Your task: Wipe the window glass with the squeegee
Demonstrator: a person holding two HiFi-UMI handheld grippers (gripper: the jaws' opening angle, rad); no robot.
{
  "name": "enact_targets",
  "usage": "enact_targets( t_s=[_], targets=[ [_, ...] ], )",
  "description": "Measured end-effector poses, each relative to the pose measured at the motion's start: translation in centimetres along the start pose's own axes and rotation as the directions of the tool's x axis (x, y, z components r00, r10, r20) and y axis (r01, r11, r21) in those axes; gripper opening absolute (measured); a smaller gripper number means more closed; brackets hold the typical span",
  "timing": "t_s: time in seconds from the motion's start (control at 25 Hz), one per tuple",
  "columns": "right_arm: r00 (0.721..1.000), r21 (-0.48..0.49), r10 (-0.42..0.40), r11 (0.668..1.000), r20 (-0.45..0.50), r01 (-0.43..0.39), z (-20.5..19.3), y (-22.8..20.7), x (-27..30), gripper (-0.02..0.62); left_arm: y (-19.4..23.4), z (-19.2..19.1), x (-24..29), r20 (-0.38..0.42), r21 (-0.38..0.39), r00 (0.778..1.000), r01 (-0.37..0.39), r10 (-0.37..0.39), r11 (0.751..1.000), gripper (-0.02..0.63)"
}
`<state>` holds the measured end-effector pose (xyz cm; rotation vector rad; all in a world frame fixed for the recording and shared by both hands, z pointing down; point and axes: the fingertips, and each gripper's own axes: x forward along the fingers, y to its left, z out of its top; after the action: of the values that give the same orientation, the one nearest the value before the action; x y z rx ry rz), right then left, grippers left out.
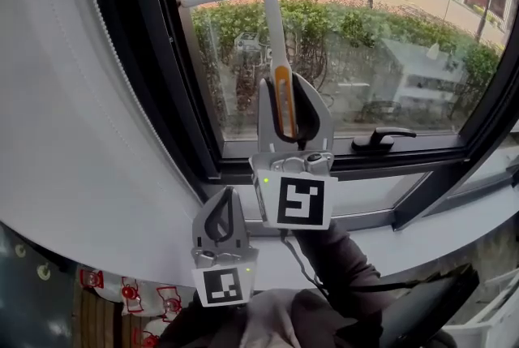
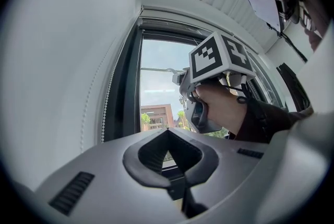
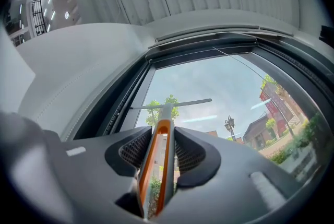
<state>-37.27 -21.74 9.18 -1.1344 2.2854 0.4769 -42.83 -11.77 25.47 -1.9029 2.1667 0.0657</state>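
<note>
A black window frame [image 1: 134, 38] and a pale panel [image 1: 57, 135] border the window glass [image 1: 389, 38] on the left. A black latch handle [image 1: 383, 139] sits on the lower rail, and a hedge [image 1: 365, 22] shows outside. The right gripper [image 1: 285, 91] pinches the squeegee [image 1: 274, 30] by its grey, orange-striped handle, holding it upright before the pane, its T-shaped blade bar uppermost near the left frame. The left gripper [image 1: 224, 200] sits lower, beside the panel, jaws pressed together on nothing.
</note>
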Motion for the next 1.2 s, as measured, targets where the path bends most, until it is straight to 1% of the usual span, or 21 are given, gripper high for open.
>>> enact_targets(
  t_s=[0.24, 0.48, 1.0, 1.2],
  targets=[
    [0.999, -0.033, -0.035, 0.999, 0.000, 0.035, -0.4, 0.4, 0.6, 0.130, 0.4, -0.1, 0.0, 0.000, 0.000, 1.000, 0.006, -0.006, 1.000, 0.000],
    [0.998, -0.027, -0.057, 0.998, -0.006, 0.057, -0.5, 0.5, 0.9, 0.130, 0.8, -0.2, -0.2, -0.006, 0.001, 1.000, 0.009, -0.009, 1.000, 0.000],
    [0.998, -0.016, -0.058, 0.998, -0.036, 0.057, -1.6, 0.7, 0.0, 0.130, 1.2, -0.1, -1.0, -0.003, 0.006, 1.000, 0.008, -0.008, 1.000, 0.000],
    [0.997, -0.031, -0.057, 0.998, -0.048, 0.055, -2.4, 0.7, -0.8, 0.130, 1.0, -0.2, -1.4, -0.013, 0.007, 1.000, 0.011, -0.010, 1.000, 0.000]
  ],
)
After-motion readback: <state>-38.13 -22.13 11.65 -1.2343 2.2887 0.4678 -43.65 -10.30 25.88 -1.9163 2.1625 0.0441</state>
